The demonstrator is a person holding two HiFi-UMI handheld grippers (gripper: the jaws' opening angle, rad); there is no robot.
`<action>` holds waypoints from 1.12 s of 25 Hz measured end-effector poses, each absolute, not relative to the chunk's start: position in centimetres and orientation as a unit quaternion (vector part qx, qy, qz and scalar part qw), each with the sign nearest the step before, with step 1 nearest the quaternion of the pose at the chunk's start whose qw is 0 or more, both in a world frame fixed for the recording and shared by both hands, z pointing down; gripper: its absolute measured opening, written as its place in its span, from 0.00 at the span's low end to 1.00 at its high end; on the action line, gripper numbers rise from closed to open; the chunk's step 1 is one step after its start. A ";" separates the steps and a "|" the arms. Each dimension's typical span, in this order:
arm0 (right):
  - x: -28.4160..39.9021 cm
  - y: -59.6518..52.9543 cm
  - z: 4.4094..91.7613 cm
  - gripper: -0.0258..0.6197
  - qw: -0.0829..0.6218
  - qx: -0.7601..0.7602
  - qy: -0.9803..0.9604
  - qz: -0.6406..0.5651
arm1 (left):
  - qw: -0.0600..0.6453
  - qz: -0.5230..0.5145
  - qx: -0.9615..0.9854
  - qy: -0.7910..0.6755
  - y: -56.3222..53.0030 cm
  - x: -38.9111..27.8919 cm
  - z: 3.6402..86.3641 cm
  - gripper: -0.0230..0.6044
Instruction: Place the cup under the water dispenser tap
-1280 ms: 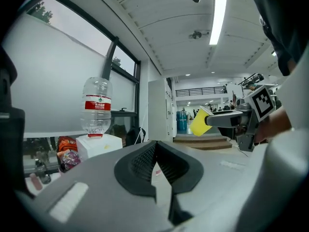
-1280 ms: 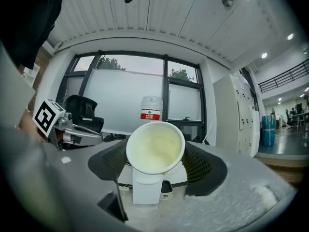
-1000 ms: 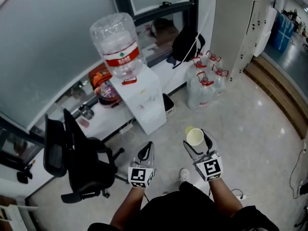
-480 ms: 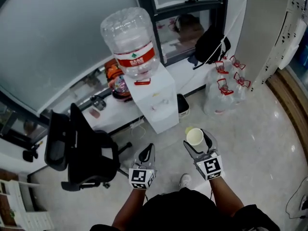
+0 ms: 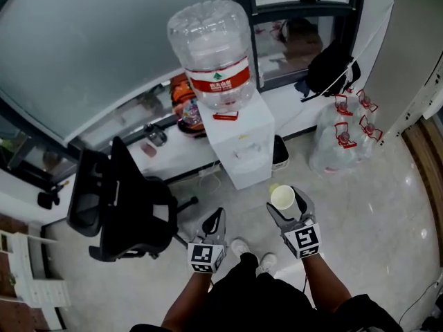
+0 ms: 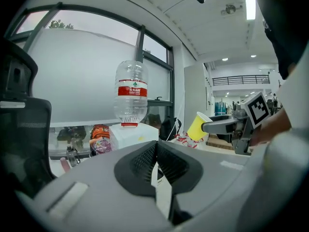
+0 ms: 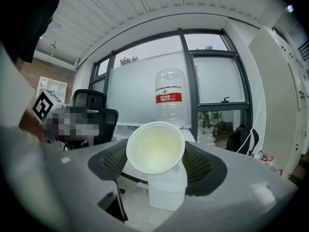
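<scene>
Right gripper [image 5: 286, 209] grasps the yellow cup [image 5: 282, 197] near the water dispenser [image 5: 241, 140]; left gripper [image 5: 214, 218] clenched

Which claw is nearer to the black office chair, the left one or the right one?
Left. The left claw is just right of the black office chair in the head view; the right claw, holding the yellow cup, is farther right, beyond it.

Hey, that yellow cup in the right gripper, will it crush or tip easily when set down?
Probably light: the yellow cup looks empty inside. Its thin wall would likely dent if the right gripper squeezed harder. It tapers to a narrower base, so it may tip if nudged.
</scene>
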State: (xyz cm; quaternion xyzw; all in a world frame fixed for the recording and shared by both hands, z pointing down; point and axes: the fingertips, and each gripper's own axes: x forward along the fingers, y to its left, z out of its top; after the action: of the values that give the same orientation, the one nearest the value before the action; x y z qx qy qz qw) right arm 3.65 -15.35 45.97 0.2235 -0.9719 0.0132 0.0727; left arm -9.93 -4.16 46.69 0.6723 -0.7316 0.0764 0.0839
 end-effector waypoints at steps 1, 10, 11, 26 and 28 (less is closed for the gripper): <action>2.8 -15.6 46.0 0.58 0.074 0.219 -0.973 0.013 | 0.085 0.075 0.671 -0.733 -4.5 -10.4 46.8 0.07; -4.5 -16.2 46.6 0.58 0.104 0.191 -0.976 0.009 | 0.106 0.057 0.665 -0.737 -5.6 -16.1 47.5 0.07; -5.2 -16.4 46.8 0.58 0.108 0.190 -0.976 0.010 | 0.108 0.055 0.663 -0.738 -5.7 -16.8 47.7 0.07; -11.7 -19.6 56.2 0.58 0.178 0.186 -0.965 0.054 | 0.141 0.061 0.659 -0.736 -8.0 -22.0 53.2 0.06; -12.1 -20.4 58.3 0.58 0.188 0.179 -0.964 0.057 | 0.148 0.066 0.653 -0.739 -8.6 -22.0 54.7 0.07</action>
State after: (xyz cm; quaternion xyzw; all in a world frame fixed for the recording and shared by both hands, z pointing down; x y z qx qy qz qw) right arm -12.08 -20.42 58.25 0.1786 -0.9641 0.0565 0.1884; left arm -22.02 -8.61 54.73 0.6535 -0.7393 0.0656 0.1485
